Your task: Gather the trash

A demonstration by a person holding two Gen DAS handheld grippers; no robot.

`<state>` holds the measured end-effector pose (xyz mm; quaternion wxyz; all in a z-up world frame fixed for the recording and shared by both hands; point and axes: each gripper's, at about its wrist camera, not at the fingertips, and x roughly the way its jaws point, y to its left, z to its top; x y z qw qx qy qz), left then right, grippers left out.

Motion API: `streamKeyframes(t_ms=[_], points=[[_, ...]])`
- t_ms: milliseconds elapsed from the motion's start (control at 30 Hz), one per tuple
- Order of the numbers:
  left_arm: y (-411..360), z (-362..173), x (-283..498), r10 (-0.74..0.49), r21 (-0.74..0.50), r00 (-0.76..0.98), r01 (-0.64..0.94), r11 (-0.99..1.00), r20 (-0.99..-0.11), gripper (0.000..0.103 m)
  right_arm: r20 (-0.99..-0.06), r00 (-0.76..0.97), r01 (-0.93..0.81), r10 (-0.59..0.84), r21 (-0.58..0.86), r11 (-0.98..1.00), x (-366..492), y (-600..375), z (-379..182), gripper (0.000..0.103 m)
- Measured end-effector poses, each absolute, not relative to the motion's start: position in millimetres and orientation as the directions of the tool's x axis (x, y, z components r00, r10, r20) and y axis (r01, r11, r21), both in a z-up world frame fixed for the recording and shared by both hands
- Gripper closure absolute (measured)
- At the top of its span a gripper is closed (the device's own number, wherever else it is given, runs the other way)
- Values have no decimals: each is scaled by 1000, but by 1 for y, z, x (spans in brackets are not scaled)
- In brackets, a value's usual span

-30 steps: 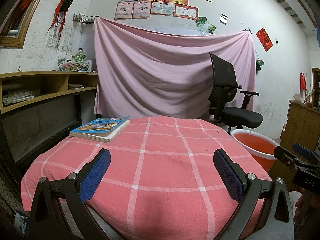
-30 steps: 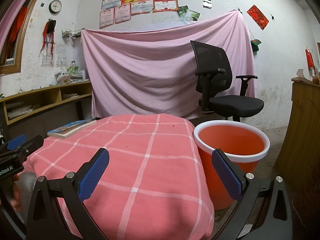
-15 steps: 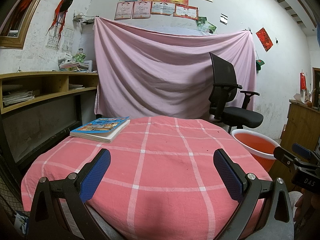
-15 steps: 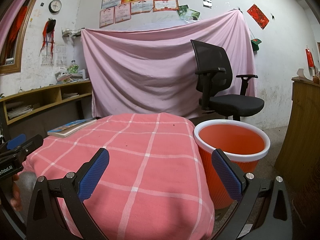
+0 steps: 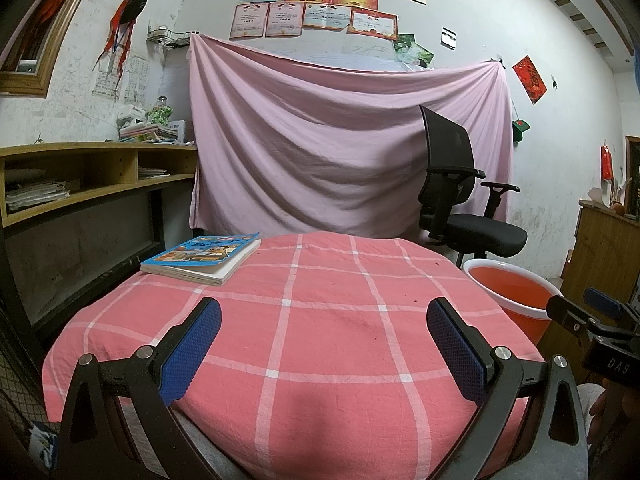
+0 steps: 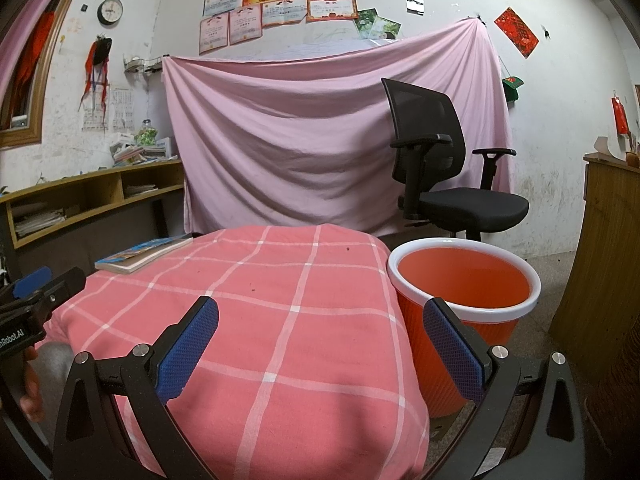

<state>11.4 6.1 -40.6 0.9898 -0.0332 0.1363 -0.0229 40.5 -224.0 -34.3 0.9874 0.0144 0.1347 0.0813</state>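
Standing beside the table (image 6: 280, 320), the orange bin (image 6: 464, 292) looks empty; both grippers' jaws gape wide.

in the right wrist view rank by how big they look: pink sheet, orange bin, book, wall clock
Largest to smallest as they look:
1. pink sheet
2. orange bin, though nearness to the camera enlarges it
3. book
4. wall clock

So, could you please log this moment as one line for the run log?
left gripper: open, empty, over checked cloth | right gripper: open, empty | orange bin: beside table, looks empty | book: far-left corner | trash: none visible
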Motion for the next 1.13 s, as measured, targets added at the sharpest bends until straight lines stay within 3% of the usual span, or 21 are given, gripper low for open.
streamKeyframes(t_ms=[600,1133], points=[[5,-41,9,-69,-74,960,51,996,-270,2,-266,950,-157,165,50,986,40,-225,-34,0],[3,-43,13,-44,0,958,46,999,-283,2,-268,949,-157,165,51,986,41,-225,-32,0]])
